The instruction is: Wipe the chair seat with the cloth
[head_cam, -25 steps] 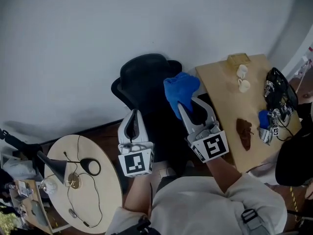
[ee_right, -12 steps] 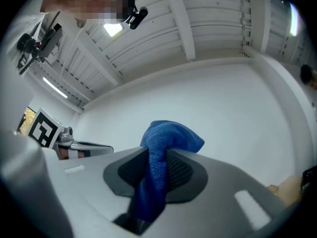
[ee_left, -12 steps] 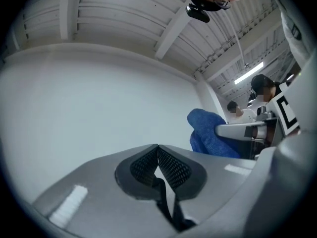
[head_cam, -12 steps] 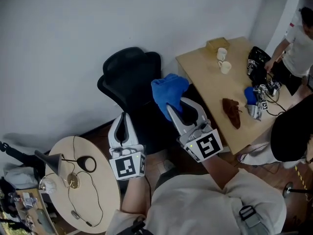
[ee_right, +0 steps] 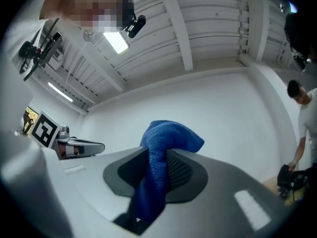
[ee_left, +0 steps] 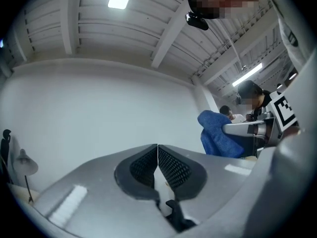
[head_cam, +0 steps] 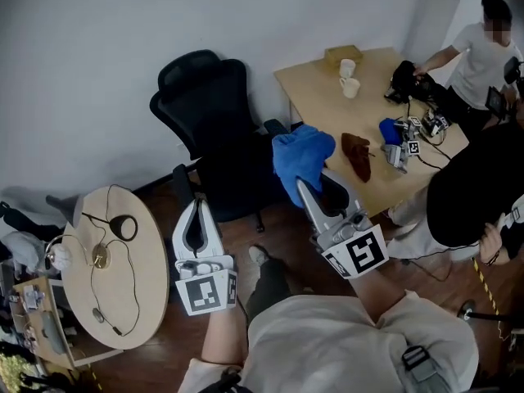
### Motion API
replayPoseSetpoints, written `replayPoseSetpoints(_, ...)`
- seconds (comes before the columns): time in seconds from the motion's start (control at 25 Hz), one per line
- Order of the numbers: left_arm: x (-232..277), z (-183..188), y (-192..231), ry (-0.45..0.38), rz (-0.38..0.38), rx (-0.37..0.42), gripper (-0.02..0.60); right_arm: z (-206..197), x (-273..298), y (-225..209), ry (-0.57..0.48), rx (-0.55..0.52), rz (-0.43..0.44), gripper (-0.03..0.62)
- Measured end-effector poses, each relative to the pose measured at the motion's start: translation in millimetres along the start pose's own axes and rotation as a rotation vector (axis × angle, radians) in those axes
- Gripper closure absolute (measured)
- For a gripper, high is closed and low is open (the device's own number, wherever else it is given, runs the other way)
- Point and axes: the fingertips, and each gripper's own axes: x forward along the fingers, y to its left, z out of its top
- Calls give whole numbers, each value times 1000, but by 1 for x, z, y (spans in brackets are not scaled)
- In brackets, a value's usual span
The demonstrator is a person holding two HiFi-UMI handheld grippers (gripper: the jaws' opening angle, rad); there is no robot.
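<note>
Chair (head_cam: 205,105) is now left farther beyond the fingers. Soft, limp cloth (head_cam: 301,155) is clamped by a bunched fold betw. right gripper (head_cam: 321,185) fingers; left gripper (head_cam: 196,211) fingers are pressed together, empty.

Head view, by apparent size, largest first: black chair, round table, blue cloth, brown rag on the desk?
1. black chair and round table: they look about alike, so I won't rank them.
2. blue cloth: it is raised nearer the camera, so it probably looks oversized.
3. brown rag: clearly smallest.
</note>
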Motion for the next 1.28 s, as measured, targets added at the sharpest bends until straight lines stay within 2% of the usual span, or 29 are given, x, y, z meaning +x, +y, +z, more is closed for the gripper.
replayPoseSetpoints(0.16,-48,22,-24,-25,5,14,581,20,-49,14,-1,23,10,500)
replayPoseSetpoints(0.28,-79,29,-41,-44,-15,1,581,20,-85,29,91,24,14,500)
replayPoseSetpoints(0.32,-86,35,-44,-48,-21,0,581,27,-91,35,87,29,17,500)
replayPoseSetpoints(0.44,-103,54,-46,-64,-23,14,581,68,-95,50,-38,16,24,500)
replayPoseSetpoints(0.56,-119,66,-43,-75,-10,28,581,81,-101,62,-49,15,33,500)
replayPoseSetpoints(1.0,-160,53,-26,-86,3,2,581,63,-106,104,-12,9,83,500)
replayPoseSetpoints(1.28,-167,43,-32,-48,11,-13,581,64,-108,110,-7,1,87,500)
